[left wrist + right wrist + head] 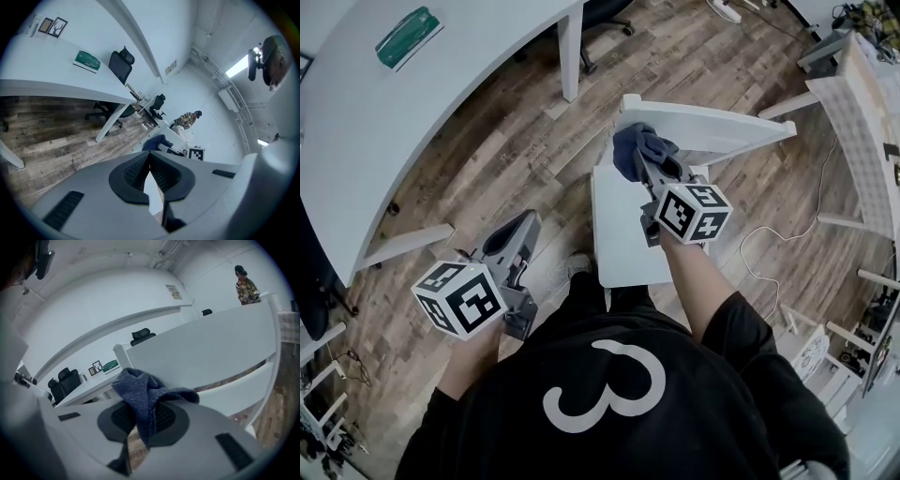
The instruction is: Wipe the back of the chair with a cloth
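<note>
A white wooden chair stands in front of me, its seat (623, 234) near and its backrest (703, 127) on the far side. My right gripper (642, 161) is shut on a dark blue cloth (637, 148) and holds it at the left end of the backrest's top rail. In the right gripper view the cloth (145, 397) bunches between the jaws, just in front of the broad white backrest (211, 348). My left gripper (523, 225) hangs over the wooden floor to the left of the chair, shut with nothing in it; its pads (140, 171) meet at the tips.
A long white desk (441, 112) with a green book (406, 36) fills the upper left, with its leg (570, 56) near the chair. A black office chair (605, 19) stands beyond. A white cable (787, 230) lies on the floor at right beside white racks (862, 122). A person (246, 287) stands far off.
</note>
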`<action>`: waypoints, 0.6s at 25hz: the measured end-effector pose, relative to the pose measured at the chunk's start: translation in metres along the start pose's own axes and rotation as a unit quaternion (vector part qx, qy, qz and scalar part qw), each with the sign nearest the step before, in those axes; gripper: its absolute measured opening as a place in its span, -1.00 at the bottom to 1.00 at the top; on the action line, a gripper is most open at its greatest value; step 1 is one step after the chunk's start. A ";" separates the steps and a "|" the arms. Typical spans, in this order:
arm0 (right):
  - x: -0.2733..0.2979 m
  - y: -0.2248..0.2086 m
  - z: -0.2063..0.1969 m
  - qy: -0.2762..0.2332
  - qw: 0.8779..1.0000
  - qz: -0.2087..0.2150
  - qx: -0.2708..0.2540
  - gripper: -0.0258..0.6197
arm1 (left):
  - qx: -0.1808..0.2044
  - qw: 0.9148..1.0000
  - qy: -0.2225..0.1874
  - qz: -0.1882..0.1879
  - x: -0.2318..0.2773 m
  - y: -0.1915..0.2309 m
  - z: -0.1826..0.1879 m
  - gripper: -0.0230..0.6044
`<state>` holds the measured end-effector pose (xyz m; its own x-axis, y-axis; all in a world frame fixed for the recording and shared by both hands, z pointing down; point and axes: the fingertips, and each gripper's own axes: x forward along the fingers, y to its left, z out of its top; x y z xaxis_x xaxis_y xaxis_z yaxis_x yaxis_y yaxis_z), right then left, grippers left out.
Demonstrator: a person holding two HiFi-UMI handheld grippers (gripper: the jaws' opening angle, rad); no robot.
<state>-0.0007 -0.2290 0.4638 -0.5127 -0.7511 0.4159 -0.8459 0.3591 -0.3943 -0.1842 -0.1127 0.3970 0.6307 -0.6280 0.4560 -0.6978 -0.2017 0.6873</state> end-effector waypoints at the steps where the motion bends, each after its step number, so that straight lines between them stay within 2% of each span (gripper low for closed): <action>1: 0.004 0.001 0.000 0.001 1.000 -0.002 -0.001 -0.77 | -0.003 1.000 0.000 0.003 -0.003 0.004 -0.001 -0.88; 8: 0.018 -0.003 0.001 0.006 1.000 -0.013 0.008 -0.77 | -0.008 1.000 -0.004 0.013 -0.012 0.010 -0.005 -0.88; 15: 0.022 -0.007 0.001 0.007 1.000 0.001 0.016 -0.77 | -0.011 0.999 -0.020 0.029 -0.014 0.001 -0.007 -0.88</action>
<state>-0.0056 -0.2484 0.4745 -0.5168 -0.7427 0.4258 -0.8398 0.3431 -0.4208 -0.1910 -0.0987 0.3954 0.5749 -0.6678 0.4727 -0.7246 -0.1472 0.6733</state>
